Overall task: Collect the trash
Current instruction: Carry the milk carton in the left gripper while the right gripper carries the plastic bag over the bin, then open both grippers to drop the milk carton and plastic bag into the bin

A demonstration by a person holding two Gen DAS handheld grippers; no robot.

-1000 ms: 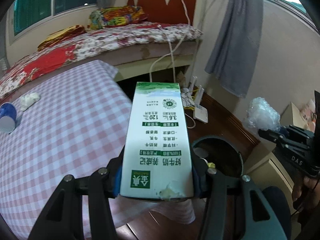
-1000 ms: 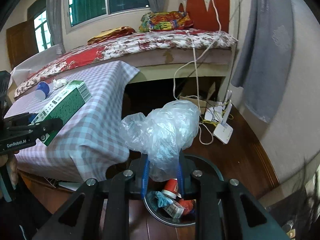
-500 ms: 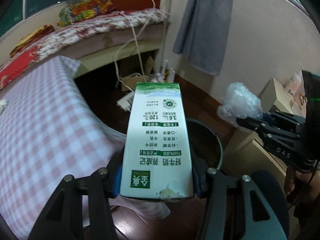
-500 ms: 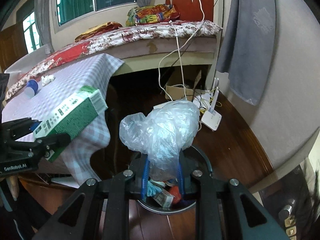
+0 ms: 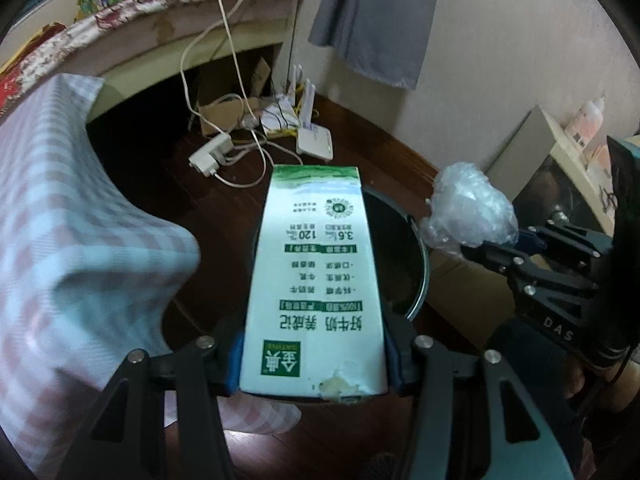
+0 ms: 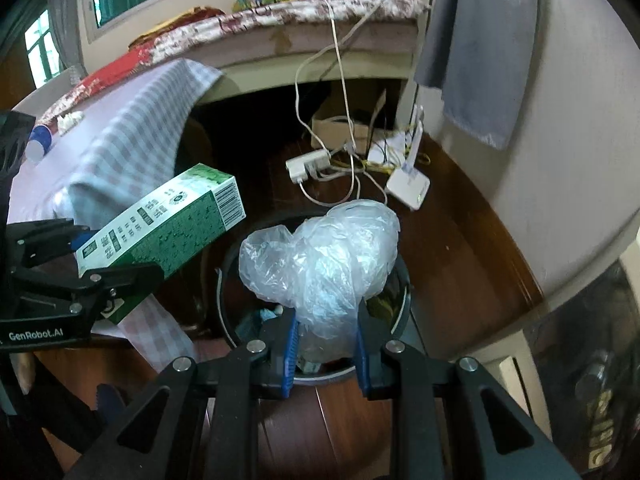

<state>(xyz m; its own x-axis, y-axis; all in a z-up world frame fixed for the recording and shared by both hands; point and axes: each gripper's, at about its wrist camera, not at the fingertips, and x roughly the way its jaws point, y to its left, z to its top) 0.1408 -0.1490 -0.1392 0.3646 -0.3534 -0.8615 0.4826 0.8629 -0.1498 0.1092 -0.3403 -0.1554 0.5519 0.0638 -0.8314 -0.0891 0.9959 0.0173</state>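
Note:
My left gripper (image 5: 314, 360) is shut on a green and white milk carton (image 5: 316, 280), held tilted over the round dark trash bin (image 5: 404, 256) on the floor. The carton also shows in the right wrist view (image 6: 160, 236), at the bin's left rim. My right gripper (image 6: 326, 344) is shut on a crumpled clear plastic bag (image 6: 324, 264), held above the bin (image 6: 402, 308), which holds some trash. The bag shows in the left wrist view (image 5: 468, 212) at the bin's right side.
A table with a pink checked cloth (image 5: 60, 216) stands left of the bin, with a blue cup (image 6: 40, 144) and a white wad on it. A power strip (image 6: 308, 164), cables and a white router (image 6: 408, 186) lie on the wooden floor behind. A bed stands beyond.
Both grippers have swung away from the table and down toward the bin. The carton and the bag are now over the bin's opening.

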